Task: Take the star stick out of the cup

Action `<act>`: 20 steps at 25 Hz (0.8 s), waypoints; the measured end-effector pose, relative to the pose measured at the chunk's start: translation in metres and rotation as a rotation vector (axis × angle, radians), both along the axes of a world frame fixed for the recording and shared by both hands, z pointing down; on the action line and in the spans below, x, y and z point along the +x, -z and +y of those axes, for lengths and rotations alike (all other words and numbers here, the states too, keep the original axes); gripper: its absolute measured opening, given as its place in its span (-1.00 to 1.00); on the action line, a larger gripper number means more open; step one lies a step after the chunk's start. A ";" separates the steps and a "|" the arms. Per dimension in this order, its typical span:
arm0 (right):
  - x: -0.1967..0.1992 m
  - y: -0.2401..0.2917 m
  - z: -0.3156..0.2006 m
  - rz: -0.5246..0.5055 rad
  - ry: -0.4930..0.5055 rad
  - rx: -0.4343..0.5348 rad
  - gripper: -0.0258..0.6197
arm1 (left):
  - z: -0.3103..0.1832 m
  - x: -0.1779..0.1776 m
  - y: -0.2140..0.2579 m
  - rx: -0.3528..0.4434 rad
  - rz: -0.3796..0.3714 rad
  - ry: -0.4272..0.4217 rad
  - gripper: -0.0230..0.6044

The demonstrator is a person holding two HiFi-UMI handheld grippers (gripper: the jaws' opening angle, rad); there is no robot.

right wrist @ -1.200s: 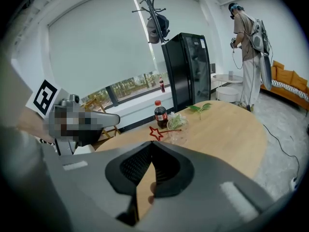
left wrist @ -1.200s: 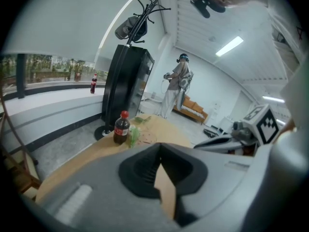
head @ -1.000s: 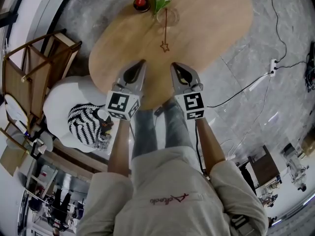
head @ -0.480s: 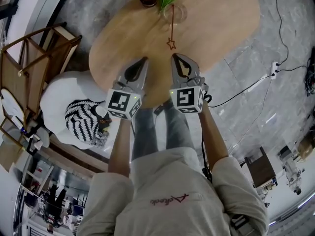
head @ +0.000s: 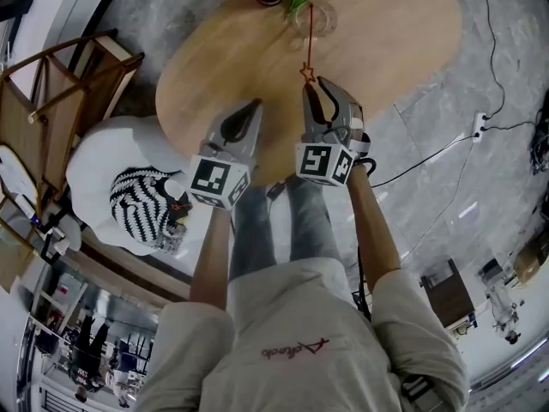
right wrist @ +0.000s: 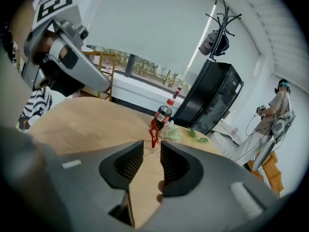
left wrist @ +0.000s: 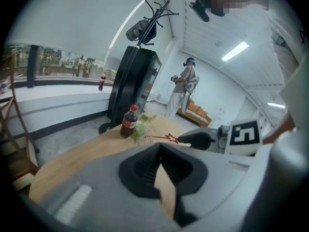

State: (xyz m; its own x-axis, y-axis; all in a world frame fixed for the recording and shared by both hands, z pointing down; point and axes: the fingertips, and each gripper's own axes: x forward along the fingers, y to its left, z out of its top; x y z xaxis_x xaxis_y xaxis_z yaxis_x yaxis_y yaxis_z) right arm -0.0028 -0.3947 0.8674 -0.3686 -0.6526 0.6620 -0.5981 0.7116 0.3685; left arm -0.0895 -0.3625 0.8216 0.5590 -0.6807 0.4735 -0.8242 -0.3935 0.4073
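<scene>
- Left gripper (head: 254,108) points forward and slightly down, its jaws together at the tips, holding nothing
- Right gripper (head: 315,87) reaches a little farther ahead and tilts down more steeply; its jaws have just been opening and stand apart, the gap between the pads empty
- The bare left forearm (head: 210,251) and right forearm (head: 375,243) stretch forward side by side

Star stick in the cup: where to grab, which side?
I'd grip the star stick on its thin shaft just behind the star, the free end leaning out of the cup toward the person. Come from that near side: the bottle and leaves crowd the cup end. The right claw, its jaws just opening with nothing between them, lines up with the star.
</scene>
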 end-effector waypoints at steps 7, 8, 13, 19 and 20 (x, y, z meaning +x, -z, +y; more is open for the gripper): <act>-0.005 -0.005 -0.014 -0.002 -0.025 0.005 -0.57 | -0.001 -0.012 -0.001 -0.003 -0.005 0.014 -0.93; -0.005 -0.006 -0.015 -0.001 -0.026 0.004 -0.59 | -0.002 -0.012 -0.002 -0.003 -0.006 0.014 -0.93; -0.006 -0.007 -0.017 0.007 -0.018 0.007 -0.67 | -0.002 -0.010 -0.003 -0.005 -0.007 0.004 -0.93; -0.006 -0.007 -0.017 0.026 -0.005 0.025 -0.77 | -0.001 -0.005 -0.004 -0.010 0.002 0.000 -0.93; -0.006 -0.007 -0.017 0.029 -0.002 0.028 -0.79 | -0.001 -0.005 -0.004 -0.010 0.002 0.000 -0.93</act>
State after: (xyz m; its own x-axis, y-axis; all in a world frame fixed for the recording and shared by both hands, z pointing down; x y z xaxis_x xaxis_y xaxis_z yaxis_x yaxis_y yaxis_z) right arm -0.0093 -0.4118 0.8743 -0.3482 -0.6717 0.6539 -0.5881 0.6997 0.4056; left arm -0.0945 -0.3632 0.8258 0.5602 -0.6760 0.4788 -0.8232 -0.3897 0.4128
